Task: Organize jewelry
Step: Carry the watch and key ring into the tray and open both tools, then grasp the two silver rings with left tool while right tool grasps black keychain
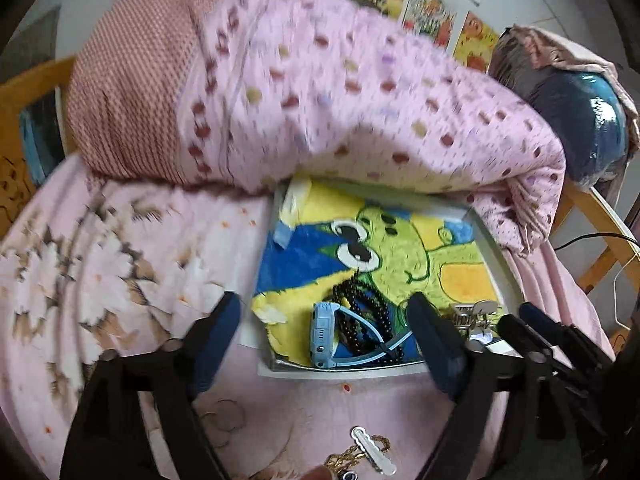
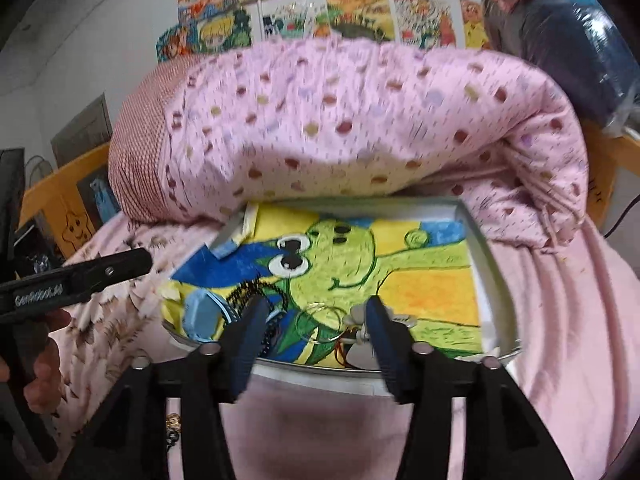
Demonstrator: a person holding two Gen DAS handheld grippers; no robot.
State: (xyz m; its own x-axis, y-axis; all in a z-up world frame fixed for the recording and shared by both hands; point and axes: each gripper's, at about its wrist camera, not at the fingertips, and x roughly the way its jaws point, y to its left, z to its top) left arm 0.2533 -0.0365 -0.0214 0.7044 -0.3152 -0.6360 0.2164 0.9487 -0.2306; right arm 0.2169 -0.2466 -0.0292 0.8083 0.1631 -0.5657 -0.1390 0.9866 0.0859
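A white tray [image 1: 490,248] lined with a bright cartoon picture lies on the pink bed. In it are a light-blue watch [image 1: 323,332], a black bead bracelet [image 1: 370,312] and silver pieces [image 1: 474,314]. My left gripper [image 1: 324,300] is open just before the tray's near edge, with the watch and beads in line between its fingers. In the right wrist view my right gripper [image 2: 317,302] is open over the tray's near edge, with thin wire bangles [image 2: 320,320] lying between its fingers and a silver clip [image 2: 402,320] by the right finger. A gold chain [image 1: 348,456] and a white hair clip [image 1: 374,450] lie on the sheet, outside the tray.
A rolled pink dotted quilt [image 1: 340,92] lies against the tray's far side. The wooden bed frame [image 2: 56,200] borders the bed, and a dark plastic-wrapped bundle [image 1: 580,120] sits at the right. A hand [image 2: 40,360] holds the left gripper's body [image 2: 80,276]. Thin rings [image 1: 226,416] lie on the floral sheet.
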